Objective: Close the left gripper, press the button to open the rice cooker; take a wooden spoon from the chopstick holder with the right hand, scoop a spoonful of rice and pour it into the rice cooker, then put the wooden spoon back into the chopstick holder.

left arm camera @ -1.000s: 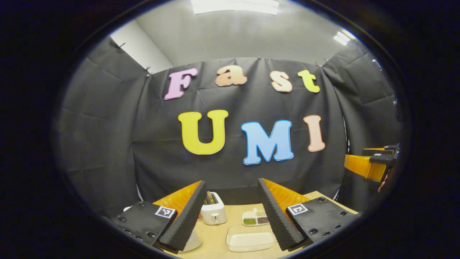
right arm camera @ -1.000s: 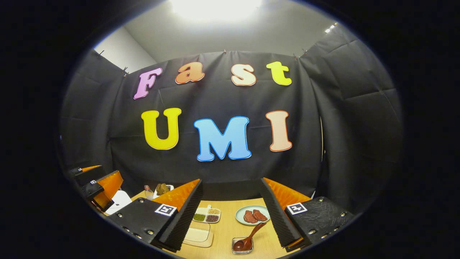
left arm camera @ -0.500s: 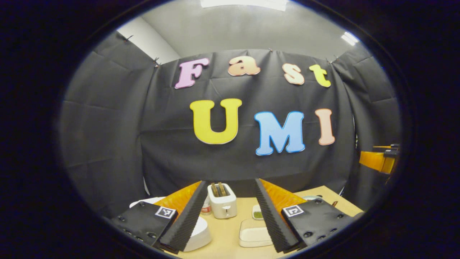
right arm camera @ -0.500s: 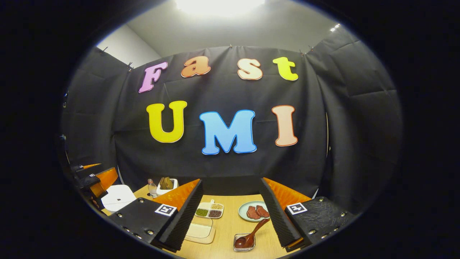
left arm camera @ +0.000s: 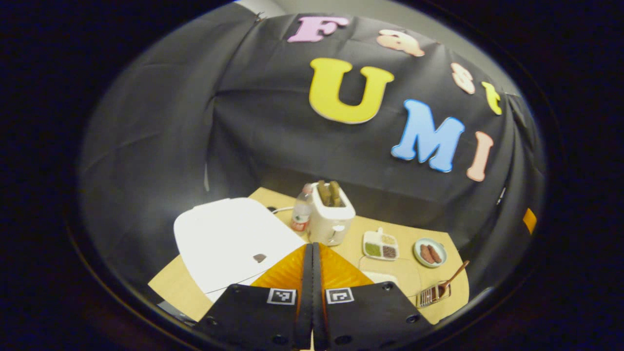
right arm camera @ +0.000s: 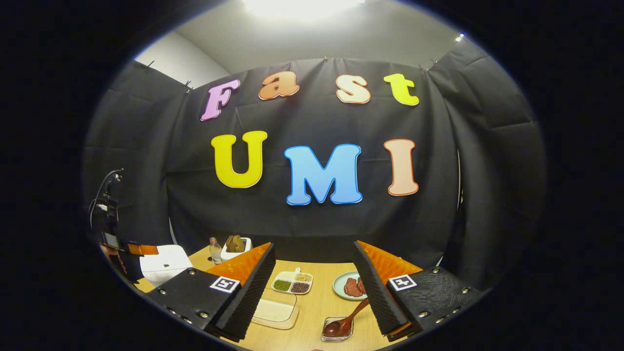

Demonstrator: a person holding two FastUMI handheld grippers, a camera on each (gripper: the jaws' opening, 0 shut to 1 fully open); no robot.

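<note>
While the wooden table (left arm camera: 185, 287) carried everything, the white rice cooker (left arm camera: 229, 243) sat with its lid down at the table's left end, its small dark button (left arm camera: 260, 257) just ahead of the left gripper (left arm camera: 312, 292), whose fingers were pressed together on nothing. Behind it stood a toaster (left arm camera: 331, 214). The right gripper (right arm camera: 314, 282) hovered with fingers spread wide and empty above the wooden spoon (right arm camera: 348, 319), which stood in a small clear holder (right arm camera: 336, 334) near a flat tray of rice (right arm camera: 275, 312).

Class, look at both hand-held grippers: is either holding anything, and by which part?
Nothing is held. The left hand-held gripper is shut on nothing; the right hand-held gripper is open.
</note>
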